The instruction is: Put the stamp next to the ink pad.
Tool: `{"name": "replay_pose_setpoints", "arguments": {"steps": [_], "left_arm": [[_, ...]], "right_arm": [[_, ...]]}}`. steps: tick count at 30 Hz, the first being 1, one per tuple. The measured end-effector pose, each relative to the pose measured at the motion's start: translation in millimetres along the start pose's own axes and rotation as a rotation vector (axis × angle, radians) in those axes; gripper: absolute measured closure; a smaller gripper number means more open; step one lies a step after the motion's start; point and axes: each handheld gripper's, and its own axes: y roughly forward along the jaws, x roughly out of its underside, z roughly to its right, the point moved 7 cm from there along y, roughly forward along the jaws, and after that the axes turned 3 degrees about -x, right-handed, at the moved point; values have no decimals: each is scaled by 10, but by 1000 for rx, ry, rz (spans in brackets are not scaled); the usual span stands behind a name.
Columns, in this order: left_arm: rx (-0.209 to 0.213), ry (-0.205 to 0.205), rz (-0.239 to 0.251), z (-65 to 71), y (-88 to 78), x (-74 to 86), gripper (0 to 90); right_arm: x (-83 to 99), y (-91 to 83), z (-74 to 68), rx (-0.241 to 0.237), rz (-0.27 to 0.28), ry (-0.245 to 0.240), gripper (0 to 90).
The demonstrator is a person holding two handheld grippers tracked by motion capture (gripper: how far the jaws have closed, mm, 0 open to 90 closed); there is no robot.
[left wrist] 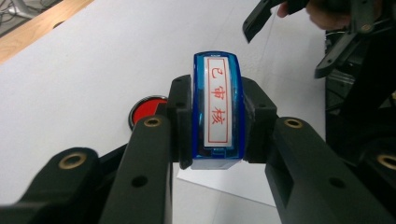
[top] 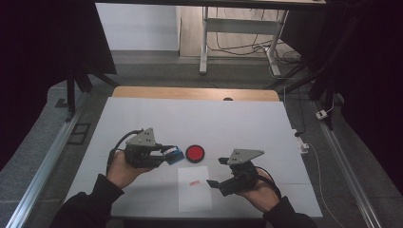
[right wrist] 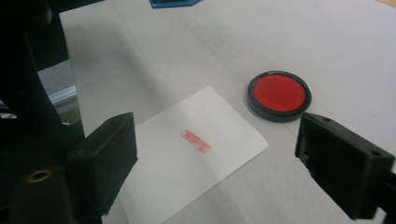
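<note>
While left tool (top: 164, 153) clamps blue plastic stamp (left wrist: 217, 109) above white surface (top: 142, 118) beside round red ink pad (top: 195, 153), right tool (top: 216, 172) gapes empty over stamped white paper sheet (right wrist: 187, 154); we risk smudging print if jaws drag sheet.

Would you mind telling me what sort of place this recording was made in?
Probably a lab or recording workstation: a white-covered table framed by dark curtains, tripod legs at its left, and loose cables under a desk behind.
</note>
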Motion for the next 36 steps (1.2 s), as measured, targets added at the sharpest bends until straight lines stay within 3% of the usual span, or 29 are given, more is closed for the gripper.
{"name": "replay_pose_setpoints", "arguments": {"steps": [5,14,30,36], "left_arm": [[-15,-9,-4,-40,-22,24,697],[-36,-26,-11,-107,-53,66,696],[-89,-55,-48,-247,-78,192,697],[-108,-70,-60,-303,-83,239,696]], "right_arm": [[74,-48,42,58,-27,5,100],[160,-135,99,100,-25,55,34],[264,-269,100,179,-36,32,0],[336,-346,138,214,-36,58,0]]}}
